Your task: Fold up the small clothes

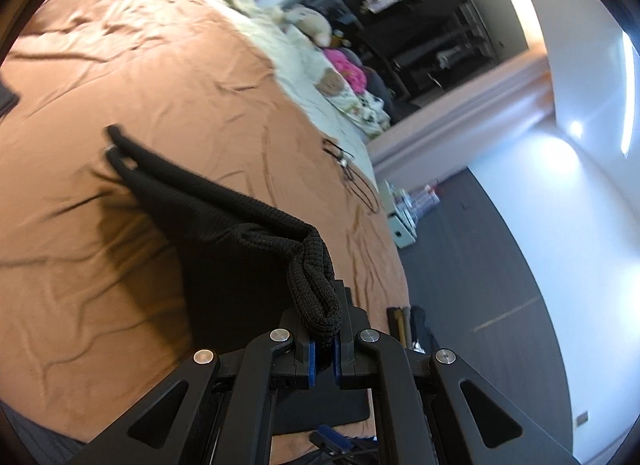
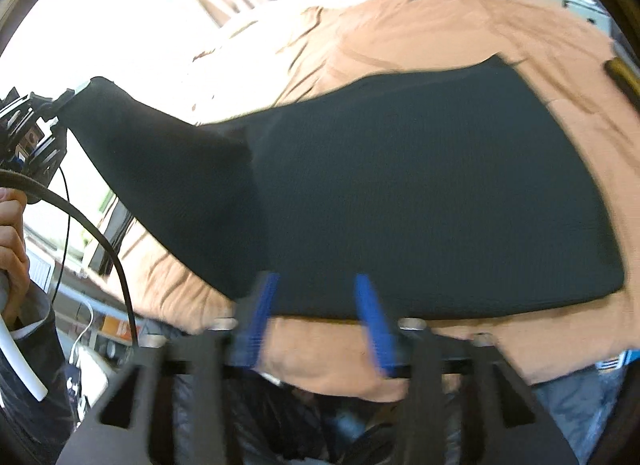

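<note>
Left gripper (image 1: 325, 339) pinches black garment (image 2: 420, 193) corner; right gripper (image 2: 316, 305) spread, empty. Lay corner flat on garment.

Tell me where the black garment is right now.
The black garment lies spread on the brown bedspread, with one corner lifted toward the right wrist view's left, pinched in the left gripper.

Window glare, motion blur, fisheye warping
</note>
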The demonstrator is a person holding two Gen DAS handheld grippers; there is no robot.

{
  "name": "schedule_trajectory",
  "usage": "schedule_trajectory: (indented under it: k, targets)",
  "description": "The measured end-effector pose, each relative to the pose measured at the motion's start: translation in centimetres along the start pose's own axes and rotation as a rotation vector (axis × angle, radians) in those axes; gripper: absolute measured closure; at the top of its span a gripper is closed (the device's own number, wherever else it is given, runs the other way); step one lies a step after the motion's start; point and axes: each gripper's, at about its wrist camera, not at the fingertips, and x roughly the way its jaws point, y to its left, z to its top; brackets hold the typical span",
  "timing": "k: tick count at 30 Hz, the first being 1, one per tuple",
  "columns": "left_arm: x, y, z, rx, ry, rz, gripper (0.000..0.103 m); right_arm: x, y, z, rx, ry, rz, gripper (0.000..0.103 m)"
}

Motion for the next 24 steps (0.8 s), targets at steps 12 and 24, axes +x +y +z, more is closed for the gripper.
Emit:
schedule_trajectory:
  k: [12,24]
  targets:
    - [6.7,-7.3,-1.8,0.151,0.14,-0.064,0.098,-5.5,-6.3,-1.4,0.116,-0.13,-0.043,0.043]
    - [15.9,-9.9,-7.8,0.206,0.35,-0.085,0.098,-8.3,-8.3,-4.5,0.185,-0.157,-0.086,0.043]
